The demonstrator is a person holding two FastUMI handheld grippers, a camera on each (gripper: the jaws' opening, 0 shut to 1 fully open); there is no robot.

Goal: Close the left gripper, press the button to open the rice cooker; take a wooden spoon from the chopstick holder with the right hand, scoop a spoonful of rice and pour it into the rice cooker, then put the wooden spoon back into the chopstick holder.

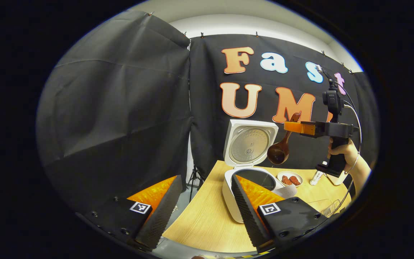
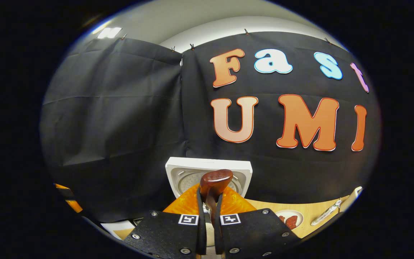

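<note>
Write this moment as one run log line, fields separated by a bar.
rice cooker: lid open | right hand-held gripper: shut on wooden spoon, raised above cooker | left hand-held gripper: open

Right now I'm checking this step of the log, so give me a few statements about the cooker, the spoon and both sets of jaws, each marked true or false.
1. The rice cooker has its lid up. True.
2. The right gripper has nothing in its jaws. False: the jaws are shut on the handle of the wooden spoon.
3. The spoon's bowl hangs in the air in front of the open lid, as the left gripper view shows it. True.
4. The left gripper is clamped on the cooker's rim. False: its jaws stand wide apart and hold nothing.
5. A small dish with reddish food stands on the table beside the cooker. True.
</note>
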